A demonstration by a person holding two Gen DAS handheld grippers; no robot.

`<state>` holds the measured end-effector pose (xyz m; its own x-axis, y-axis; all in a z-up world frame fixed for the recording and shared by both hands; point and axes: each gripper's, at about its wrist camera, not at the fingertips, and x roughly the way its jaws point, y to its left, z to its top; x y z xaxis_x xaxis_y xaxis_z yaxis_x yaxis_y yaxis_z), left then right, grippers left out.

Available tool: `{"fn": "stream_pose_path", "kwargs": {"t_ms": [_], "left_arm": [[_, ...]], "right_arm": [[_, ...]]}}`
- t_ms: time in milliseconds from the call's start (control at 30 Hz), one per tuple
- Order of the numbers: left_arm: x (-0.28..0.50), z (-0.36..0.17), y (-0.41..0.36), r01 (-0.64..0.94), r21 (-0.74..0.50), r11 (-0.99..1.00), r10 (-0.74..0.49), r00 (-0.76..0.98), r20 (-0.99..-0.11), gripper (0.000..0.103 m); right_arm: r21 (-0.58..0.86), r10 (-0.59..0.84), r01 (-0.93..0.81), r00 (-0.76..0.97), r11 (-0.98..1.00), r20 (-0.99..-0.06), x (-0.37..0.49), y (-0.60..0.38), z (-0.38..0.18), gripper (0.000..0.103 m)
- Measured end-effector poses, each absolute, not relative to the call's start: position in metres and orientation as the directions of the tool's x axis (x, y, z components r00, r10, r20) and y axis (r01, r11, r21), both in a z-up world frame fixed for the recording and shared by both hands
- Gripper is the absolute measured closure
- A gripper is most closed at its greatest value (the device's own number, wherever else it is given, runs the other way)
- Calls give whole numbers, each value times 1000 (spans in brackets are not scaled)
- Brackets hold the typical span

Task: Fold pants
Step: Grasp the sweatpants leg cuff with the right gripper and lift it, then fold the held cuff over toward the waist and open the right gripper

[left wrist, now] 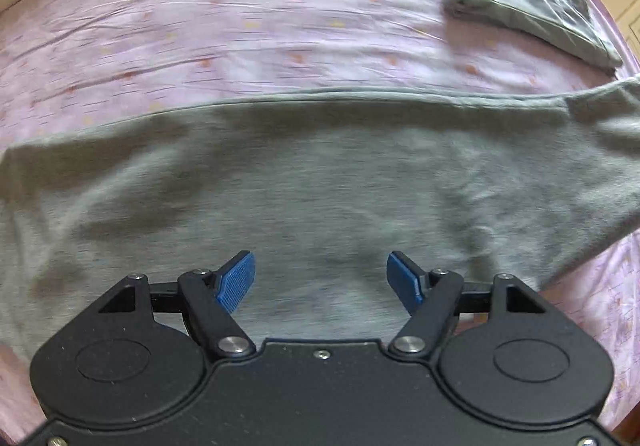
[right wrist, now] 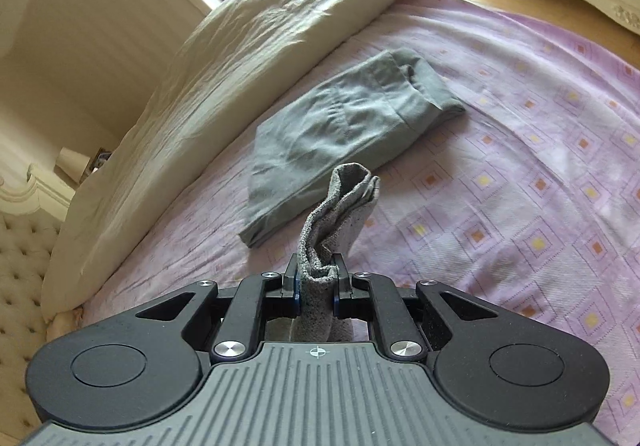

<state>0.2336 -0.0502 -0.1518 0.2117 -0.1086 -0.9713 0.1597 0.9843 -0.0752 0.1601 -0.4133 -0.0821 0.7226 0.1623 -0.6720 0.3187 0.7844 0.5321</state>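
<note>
Right now the grey pants stretch left-to-right across mid-frame, directly under the left claw – jaws apart, empty – while the right claw pinches one bunched end.

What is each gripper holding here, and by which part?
Right gripper pinches a bunched edge of the grey pants. Left gripper is open, holding nothing.

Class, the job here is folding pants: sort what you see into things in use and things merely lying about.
In use:
grey pants
right gripper, clamping a bunch of grey cloth
left gripper, open above the pants

Lying about:
folded grey garment
cream pillow
</note>
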Motion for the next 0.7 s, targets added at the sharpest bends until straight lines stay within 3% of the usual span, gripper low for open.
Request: {"fn": "stream_pose_path", "kwargs": {"t_ms": [200, 367, 600, 700], "left_arm": [[229, -142, 42, 111, -80, 991, -104, 238, -966, 29], [223, -140, 112, 90, -49, 995, -70, 251, -965, 29], [218, -150, 187, 42, -32, 999, -40, 221, -974, 29], [217, -148, 203, 56, -35, 998, -47, 223, -974, 29]], "right_arm": [[449, 209, 132, 747, 884, -631, 175, -307, -34, 90], [407, 316, -39, 699, 913, -642, 191, -193, -37, 90], [227, 272, -150, 530, 962, -803, 209, -40, -146, 85], [241, 266, -113, 412, 964, -871, 212, -17, -180, 75]]}}
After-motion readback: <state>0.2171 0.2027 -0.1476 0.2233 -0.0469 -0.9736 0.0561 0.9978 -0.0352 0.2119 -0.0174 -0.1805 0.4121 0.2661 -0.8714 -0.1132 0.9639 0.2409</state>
